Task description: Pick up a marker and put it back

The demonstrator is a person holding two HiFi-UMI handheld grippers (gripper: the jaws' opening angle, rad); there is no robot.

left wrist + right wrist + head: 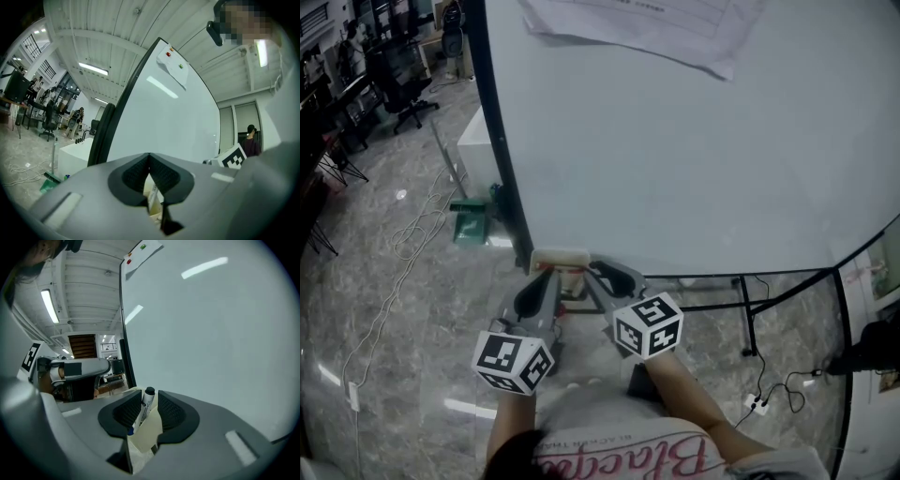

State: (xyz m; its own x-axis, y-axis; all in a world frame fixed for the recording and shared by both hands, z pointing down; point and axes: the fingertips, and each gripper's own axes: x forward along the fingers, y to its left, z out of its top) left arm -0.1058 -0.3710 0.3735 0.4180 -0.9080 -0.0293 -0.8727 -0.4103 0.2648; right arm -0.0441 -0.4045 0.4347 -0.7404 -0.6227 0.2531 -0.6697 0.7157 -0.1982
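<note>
At the far left there is open floor point(394, 281) with a thin cable point(405, 246) lying across it. A green thing point(471, 223) sits on the floor, just beside a white box point(476, 141). Next comes the dark left edge point(502, 159) of a big whiteboard point(694, 159). A sheet of paper point(647, 28) hangs near the top of the board.

The left tool point(149, 159) is close to the board's bottom corner. Its two jaws touch at the tips and nothing is between them. There is plenty of free space to its left.

Just past it, a small tan holder point(560, 256) sits at the bottom edge of the board, between the two tools. The marker point(144, 406) stands in this holder, tipped a little, with its black cap up.

The right tool point(145, 404) has one jaw on each side of the marker. The jaws are apart. The marker leans near one pad, and a gap shows beside the other pad, so it is not squeezed.

To the right, thin black stand bars point(750, 309) run under the board. A white plug strip point(757, 405) lies on the floor near them.
</note>
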